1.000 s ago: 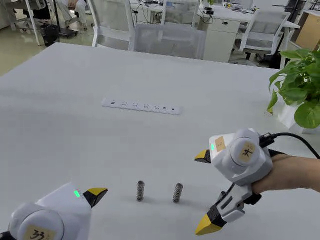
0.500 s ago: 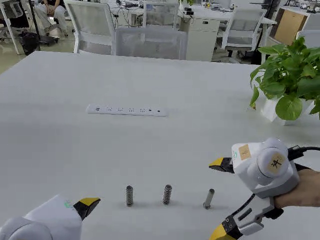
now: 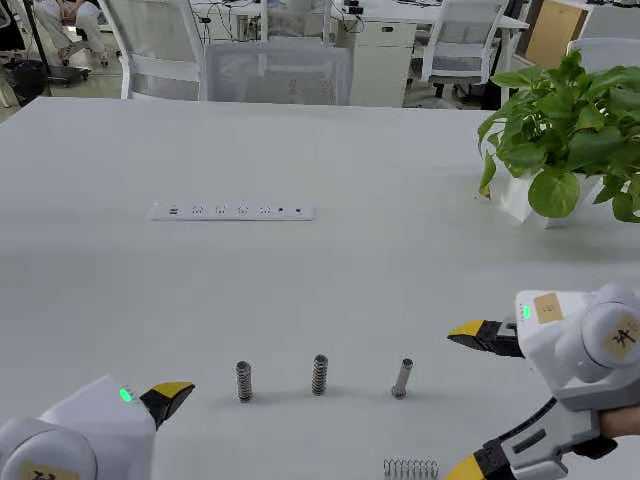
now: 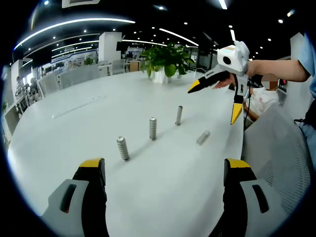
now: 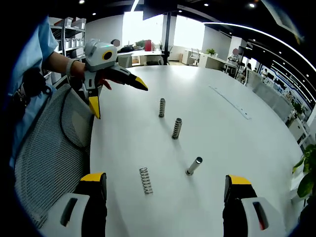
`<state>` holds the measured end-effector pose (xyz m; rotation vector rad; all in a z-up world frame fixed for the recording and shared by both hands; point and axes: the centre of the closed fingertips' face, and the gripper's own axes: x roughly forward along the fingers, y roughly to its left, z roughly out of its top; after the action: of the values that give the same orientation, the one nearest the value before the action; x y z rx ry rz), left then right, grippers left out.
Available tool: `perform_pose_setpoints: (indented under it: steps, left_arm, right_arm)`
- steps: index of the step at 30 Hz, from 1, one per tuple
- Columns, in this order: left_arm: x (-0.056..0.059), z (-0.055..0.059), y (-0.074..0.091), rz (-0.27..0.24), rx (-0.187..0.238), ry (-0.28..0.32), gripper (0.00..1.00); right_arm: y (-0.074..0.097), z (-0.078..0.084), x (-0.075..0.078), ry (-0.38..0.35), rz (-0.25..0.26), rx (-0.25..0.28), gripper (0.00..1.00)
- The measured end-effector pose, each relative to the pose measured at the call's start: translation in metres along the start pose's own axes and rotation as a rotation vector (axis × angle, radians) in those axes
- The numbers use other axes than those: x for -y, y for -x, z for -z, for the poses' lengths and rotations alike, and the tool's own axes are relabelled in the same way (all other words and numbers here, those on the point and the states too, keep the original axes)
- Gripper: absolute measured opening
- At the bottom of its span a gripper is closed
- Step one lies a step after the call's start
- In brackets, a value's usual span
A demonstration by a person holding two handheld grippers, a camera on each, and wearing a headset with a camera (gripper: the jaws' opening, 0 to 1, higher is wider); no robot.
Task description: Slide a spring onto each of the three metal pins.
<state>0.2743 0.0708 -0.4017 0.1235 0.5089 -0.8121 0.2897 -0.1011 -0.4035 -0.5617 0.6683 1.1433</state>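
Your right white-and-yellow two-jaw gripper (image 3: 458, 403) is spread wide and holds nothing. Same for the left gripper (image 4: 164, 165), which is wide and empty, low at the left. The loose steel coil spring (image 3: 411, 467) lies on its side on the white table (image 3: 300, 290), just beside your right lower jaw and near the bare upright metal pin (image 3: 401, 379). The middle pin (image 3: 319, 374) and leftmost pin (image 3: 244, 381) already carry springs, so you're on the last spring. Next, pinch the coil near one end, stand it up, line its bore over the bare pin and slide it down.
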Motion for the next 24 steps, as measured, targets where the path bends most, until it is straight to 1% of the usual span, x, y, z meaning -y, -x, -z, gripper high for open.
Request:
perform_pose_setpoints:
  steps: [1,5,8,11,12,16,20,24]
  left_arm:
    - [0.0,0.0,0.0,0.002,-0.001,-0.002,0.99]
    - [0.0,0.002,0.001,0.005,-0.007,-0.006,0.99]
    - [0.001,0.003,0.001,0.009,-0.011,-0.012,0.99]
    - [0.003,0.004,0.001,0.017,-0.015,-0.017,0.99]
    - [0.004,0.004,0.0,0.02,-0.017,-0.019,0.99]
    - [0.009,0.005,-0.001,0.032,-0.021,-0.026,0.99]
    - [0.011,0.006,-0.002,0.042,-0.024,-0.03,0.99]
    - [0.015,0.008,-0.003,0.062,-0.028,-0.04,0.99]
  right_arm:
    - [0.002,0.002,-0.001,-0.009,0.011,0.005,0.99]
    - [0.009,0.01,-0.006,-0.031,0.026,0.01,0.99]
    - [0.015,0.015,-0.01,-0.061,0.04,0.023,0.99]
    - [0.019,0.02,-0.015,-0.09,0.05,0.029,0.99]
    - [0.02,0.02,-0.017,-0.092,0.054,0.038,0.99]
    - [0.022,0.025,-0.024,-0.115,0.059,0.043,0.99]
    - [0.025,0.027,-0.028,-0.129,0.071,0.055,0.99]
    - [0.026,0.026,-0.03,-0.137,0.079,0.061,0.99]
